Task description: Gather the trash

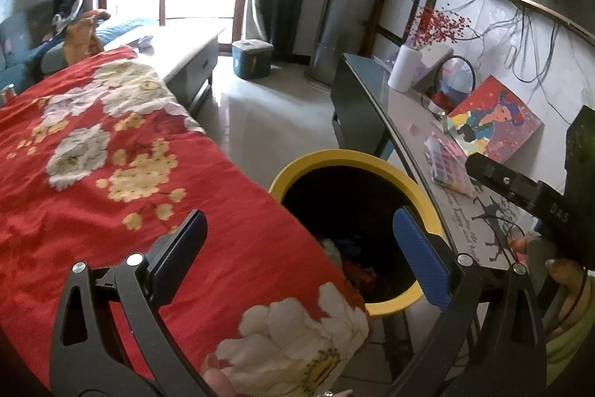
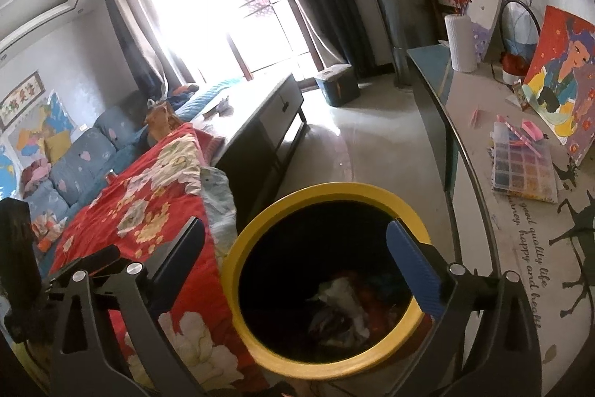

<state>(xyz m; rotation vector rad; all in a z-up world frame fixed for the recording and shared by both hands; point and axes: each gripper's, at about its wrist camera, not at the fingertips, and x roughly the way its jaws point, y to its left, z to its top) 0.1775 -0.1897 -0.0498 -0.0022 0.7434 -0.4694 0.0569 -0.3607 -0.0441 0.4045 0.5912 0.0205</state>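
Now both sets of jaws stand wide apart with nothing between them. I see the left gripper at the bottom of its frame, its dark finger over the red floral cover and its blue finger over the mouth of the yellow-rimmed bin. In the other view the right gripper frames the same yellow-rimmed bin at lower centre, pointing down into it.

Inside the bin, the trash lies in a heap at the bottom: white crumpled paper with red and blue scraps, partly lost in shadow. From the left wrist view only a sliver of that trash shows past the cover's edge.

My reading is that a drop into the bin has been made and both grippers are free for another piece. What is left is harder to call. The table along the right of the frame carries a bead organiser, small pink bits, a painting and a white vase; none of these is plainly rubbish. The cover at the left shows no loose litter that I can make out. A blue sofa at far left holds clutter too small to judge.
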